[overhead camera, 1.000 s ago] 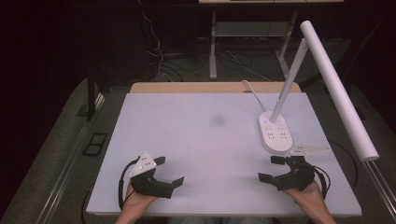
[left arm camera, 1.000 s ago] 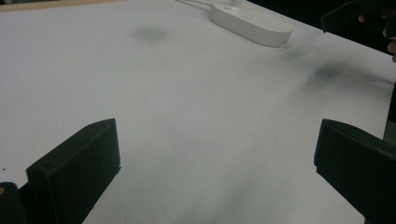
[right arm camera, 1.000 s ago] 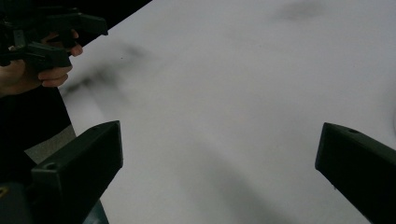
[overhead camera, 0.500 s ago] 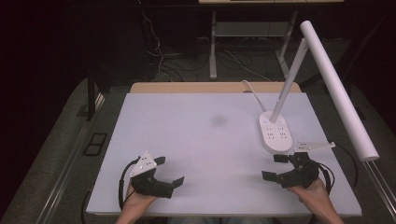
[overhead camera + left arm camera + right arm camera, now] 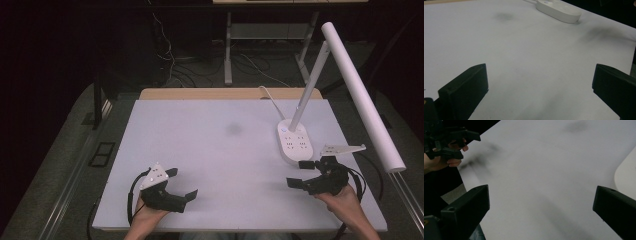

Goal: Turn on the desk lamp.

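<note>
Item: white table [image 5: 220, 150], bare work area, faint dark smudge [image 5: 234, 129] near centre. Lamp base [image 5: 295, 142] w/ slanted arm, far right, just beside right gripper [image 5: 306, 174]; jaws wide apart, nothing between. Left gripper [image 5: 181, 184] near front-left edge, jaws likewise apart, empty. No task object on table. Judgement: step is standby; hold both grippers low, level, clear of lamp base until something is placed.

Matt white table [image 5: 210, 150], smooth plastic lamp base [image 5: 295, 142]
</note>
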`<state>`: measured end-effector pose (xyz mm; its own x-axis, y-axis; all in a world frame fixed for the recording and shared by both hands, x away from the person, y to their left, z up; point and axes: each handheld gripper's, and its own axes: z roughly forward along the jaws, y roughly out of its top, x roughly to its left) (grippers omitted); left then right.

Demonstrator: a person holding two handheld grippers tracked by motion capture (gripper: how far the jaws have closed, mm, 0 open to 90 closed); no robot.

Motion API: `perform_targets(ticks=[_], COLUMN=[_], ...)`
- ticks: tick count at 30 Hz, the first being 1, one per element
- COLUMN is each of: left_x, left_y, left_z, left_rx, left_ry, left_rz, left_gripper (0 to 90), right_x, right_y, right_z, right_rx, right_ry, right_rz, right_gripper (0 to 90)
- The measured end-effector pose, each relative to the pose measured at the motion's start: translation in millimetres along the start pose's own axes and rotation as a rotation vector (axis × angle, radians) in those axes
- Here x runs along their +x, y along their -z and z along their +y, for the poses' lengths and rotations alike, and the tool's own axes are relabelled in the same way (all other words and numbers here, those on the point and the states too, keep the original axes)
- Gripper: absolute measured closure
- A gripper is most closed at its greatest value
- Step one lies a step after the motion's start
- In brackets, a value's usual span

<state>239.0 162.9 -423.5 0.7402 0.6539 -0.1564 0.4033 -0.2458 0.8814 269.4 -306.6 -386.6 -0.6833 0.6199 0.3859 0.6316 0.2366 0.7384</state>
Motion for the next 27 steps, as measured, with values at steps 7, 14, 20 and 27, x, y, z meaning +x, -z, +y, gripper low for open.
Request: perform_targets(ticks=[7,14,20,27], left_x=[0.2,0.5,0.5,0.6], left_y=[0.5,0.9,0.5,1.0], left_z=[-0.2,-0.1,-0.3,-0.3], left_rx=[-0.003,-0.005,-0.003,-0.004], left_ry=[0.002,0.003,0.005,0.005], left_rz=[0.002,0.000,0.001,0.004], left_gripper=[0.0,0.0,0.0,0.0], right_x=[-6.9,-16.1,-22.5,-31.3], right_y=[5.9,12.1,16.7,15.8], right_z=[8.1,17.6,25.6,34.2], right_rx=[0.008,0.010,0.011,0.023], right_ry=[0.000,-0.005,-0.009,-0.004], right_rz=[-0.014,-0.038,-0.046,-0.064], right_gripper=[0.4,0.3,0.3,0.3])
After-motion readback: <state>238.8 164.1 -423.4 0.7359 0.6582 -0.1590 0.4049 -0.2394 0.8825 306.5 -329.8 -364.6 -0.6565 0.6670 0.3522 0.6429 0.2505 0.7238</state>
